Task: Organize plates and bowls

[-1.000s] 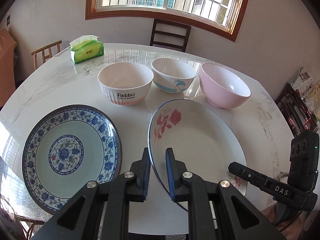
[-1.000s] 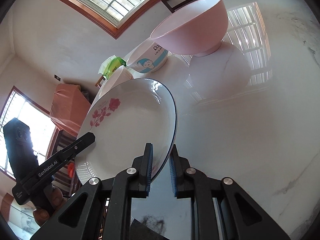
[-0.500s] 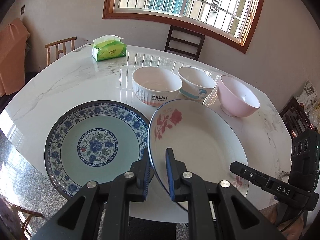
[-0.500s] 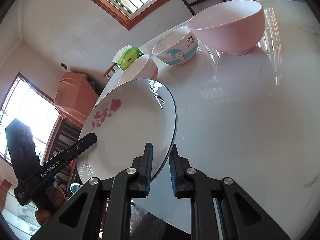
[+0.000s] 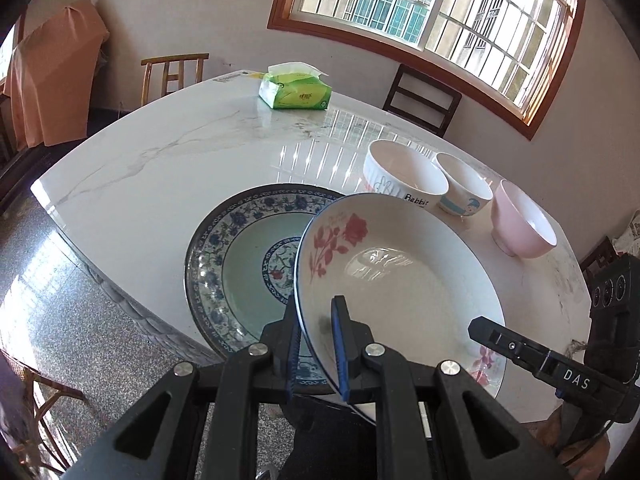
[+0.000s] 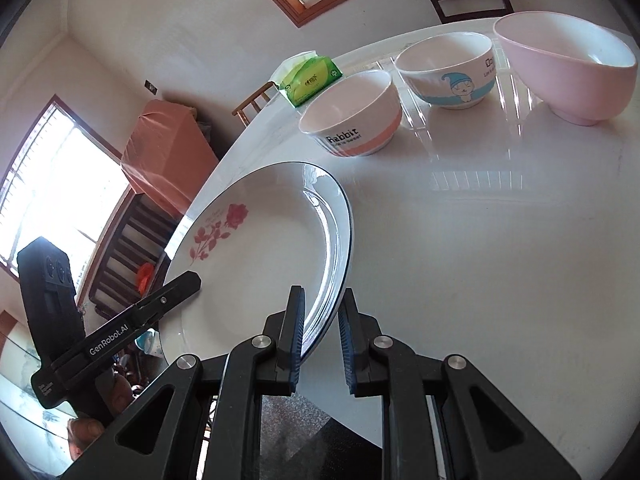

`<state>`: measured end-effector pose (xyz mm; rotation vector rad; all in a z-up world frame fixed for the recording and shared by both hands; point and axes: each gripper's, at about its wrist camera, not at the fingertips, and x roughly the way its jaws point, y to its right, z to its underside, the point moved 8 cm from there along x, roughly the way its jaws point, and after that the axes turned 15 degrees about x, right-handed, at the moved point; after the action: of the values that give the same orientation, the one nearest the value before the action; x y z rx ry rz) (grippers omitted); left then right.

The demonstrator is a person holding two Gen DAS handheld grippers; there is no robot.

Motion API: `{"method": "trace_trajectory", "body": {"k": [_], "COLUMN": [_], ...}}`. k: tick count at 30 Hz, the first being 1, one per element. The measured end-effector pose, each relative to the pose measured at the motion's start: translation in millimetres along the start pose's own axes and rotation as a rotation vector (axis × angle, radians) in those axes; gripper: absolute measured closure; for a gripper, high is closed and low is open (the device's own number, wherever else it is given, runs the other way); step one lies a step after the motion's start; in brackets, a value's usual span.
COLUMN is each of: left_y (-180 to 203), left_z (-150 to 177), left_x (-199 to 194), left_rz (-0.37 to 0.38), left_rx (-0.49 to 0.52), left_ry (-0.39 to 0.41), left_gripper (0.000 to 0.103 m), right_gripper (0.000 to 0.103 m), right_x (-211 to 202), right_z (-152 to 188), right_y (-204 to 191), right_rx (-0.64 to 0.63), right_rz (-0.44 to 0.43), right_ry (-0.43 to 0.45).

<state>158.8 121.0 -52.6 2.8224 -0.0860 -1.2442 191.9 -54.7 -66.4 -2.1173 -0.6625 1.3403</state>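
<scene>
Blue-patterned plate: a wide round ceramic plate with a blue floral rim and pale green centre [image 5: 240, 264] lies flat on the white marble table [image 5: 168, 168], near its front edge. It looks heavy and stiff, a stable base for stacking.

Left gripper: the left gripper [image 5: 316, 344] pinches the near-left rim of the rose plate, one blue-padded finger [image 5: 339, 344] above the rim and one below.

Rose plate: the white glazed ceramic plate with a red rose print and thin blue edge [image 5: 400, 280] is held off the table, tilted, and overlaps the right part of the blue-patterned plate in the left wrist view. I judge it rigid, fairly heavy, slick with glaze and breakable; the thin rim is the only hold, so two opposed grips suit it and a slack grip could let it slide.

Right gripper: the right gripper [image 6: 322, 332] has its fingers closed on the opposite rim, the edge running between the pads; it shows at the lower right of the left wrist view.

Bowls: the white ceramic bowl with a pink band marked "Rabbit" [image 5: 404, 172], the white bowl with a blue cartoon figure [image 5: 464, 188] and the plain pink bowl [image 5: 520, 220] stand upright in a row behind the plates, close together. They look light enough to lift by the rim.

Setting down: lower it level and gently, since glaze on glaze can chip or skid.
</scene>
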Motion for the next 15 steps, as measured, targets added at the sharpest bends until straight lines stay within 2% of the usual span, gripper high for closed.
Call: {"method": "trace_trajectory", "body": {"k": [15], "left_y": [-58.0], "left_z": [-0.7], "left_x": [17.3], "left_rz": [-0.043], "left_rx": [-0.099], "left_ry": [-0.016], "left_gripper": [0.088], "right_gripper": [0.086], "right_x": [50.4], "right_z": [1.9], "right_y": [-34.0], "right_rx": [-0.096], "right_rz": [0.038], "right_ry": [-0.048]}}
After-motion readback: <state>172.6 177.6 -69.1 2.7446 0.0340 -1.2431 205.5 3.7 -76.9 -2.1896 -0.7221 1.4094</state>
